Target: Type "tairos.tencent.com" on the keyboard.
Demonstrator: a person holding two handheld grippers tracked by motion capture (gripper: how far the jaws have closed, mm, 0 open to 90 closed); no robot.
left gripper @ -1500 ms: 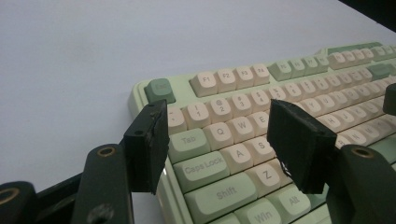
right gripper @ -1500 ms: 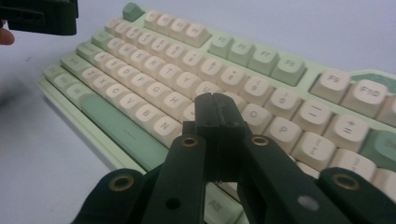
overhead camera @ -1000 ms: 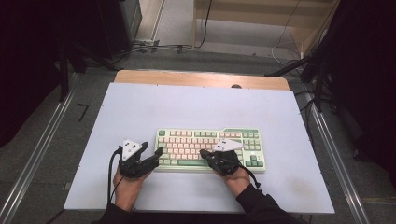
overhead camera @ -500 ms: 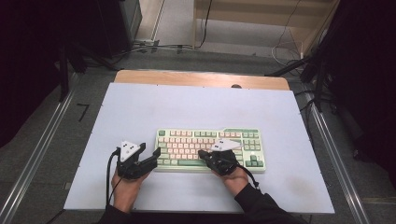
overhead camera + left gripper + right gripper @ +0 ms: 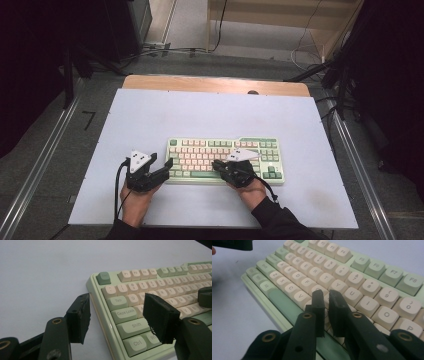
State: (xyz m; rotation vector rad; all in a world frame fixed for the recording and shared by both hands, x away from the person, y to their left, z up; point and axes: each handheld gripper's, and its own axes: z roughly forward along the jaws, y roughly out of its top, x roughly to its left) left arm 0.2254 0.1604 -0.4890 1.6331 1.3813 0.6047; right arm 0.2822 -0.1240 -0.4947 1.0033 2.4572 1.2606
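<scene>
Slightly wider right gripper (image 5: 325, 296) gap than before

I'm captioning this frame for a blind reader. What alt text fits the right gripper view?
The right tool, its two black jaws parted by a thin gap with nothing between them, is poised over the cream letter keys of a pale green keyboard. The keyboard lies on a white table.
</scene>
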